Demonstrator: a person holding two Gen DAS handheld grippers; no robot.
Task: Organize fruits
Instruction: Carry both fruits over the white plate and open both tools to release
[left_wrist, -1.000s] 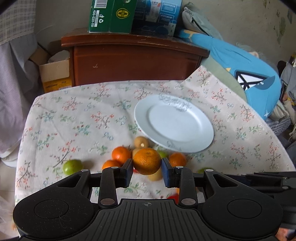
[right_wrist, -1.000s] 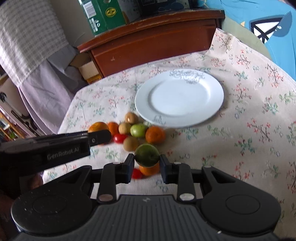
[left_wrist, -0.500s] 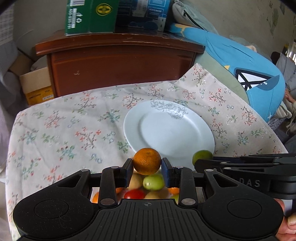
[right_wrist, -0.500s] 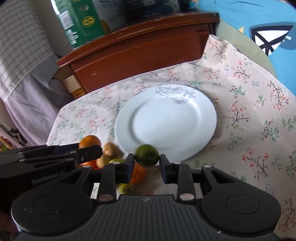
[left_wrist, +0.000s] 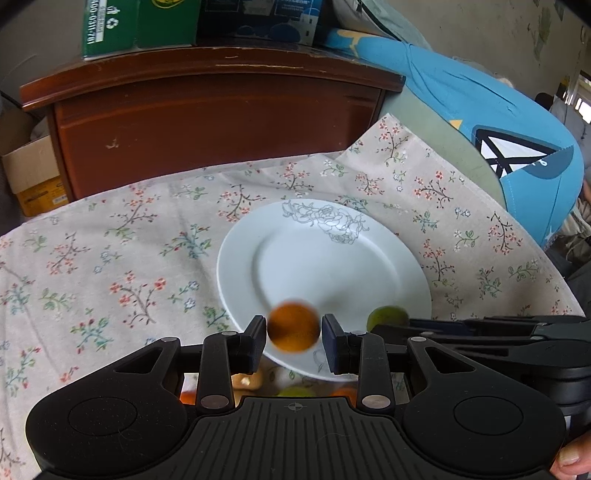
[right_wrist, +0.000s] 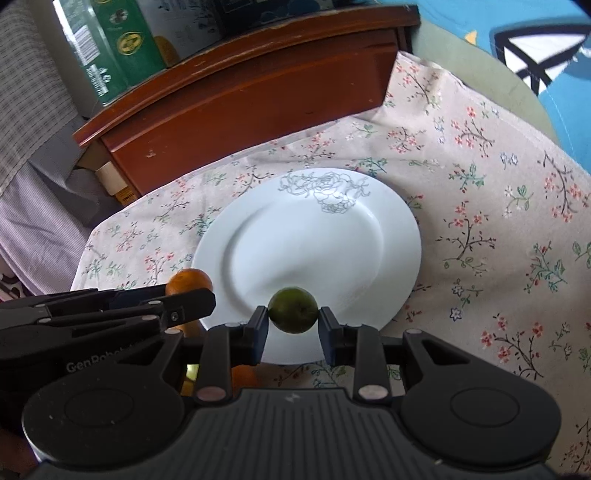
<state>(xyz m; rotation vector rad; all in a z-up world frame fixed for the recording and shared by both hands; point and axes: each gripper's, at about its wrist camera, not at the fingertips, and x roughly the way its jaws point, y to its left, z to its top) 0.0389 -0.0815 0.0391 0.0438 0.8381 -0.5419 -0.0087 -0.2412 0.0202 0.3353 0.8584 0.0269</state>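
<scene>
My left gripper (left_wrist: 293, 328) is shut on an orange (left_wrist: 293, 326), held over the near rim of the white plate (left_wrist: 332, 258). My right gripper (right_wrist: 293, 312) is shut on a green lime (right_wrist: 293, 309), also above the plate's (right_wrist: 306, 251) near edge. Each gripper shows in the other's view: the right one (left_wrist: 384, 325) with its lime (left_wrist: 386, 317) at the lower right, the left one (right_wrist: 207, 299) with its orange (right_wrist: 188, 280) at the lower left. Several loose fruits (left_wrist: 295, 389) lie mostly hidden under the left gripper's body.
A floral cloth (left_wrist: 110, 258) covers the table. Behind it stands a dark wooden cabinet (left_wrist: 221, 107) with green and blue boxes (left_wrist: 118, 26) on top. A blue cushion (left_wrist: 498, 122) lies at the right, a cardboard box (left_wrist: 29, 173) at the left.
Both grippers have carried their fruits away from the pile and over the plate's near rim. The plate now looks larger and nearer; the loose fruits have slipped under the gripper bodies.
</scene>
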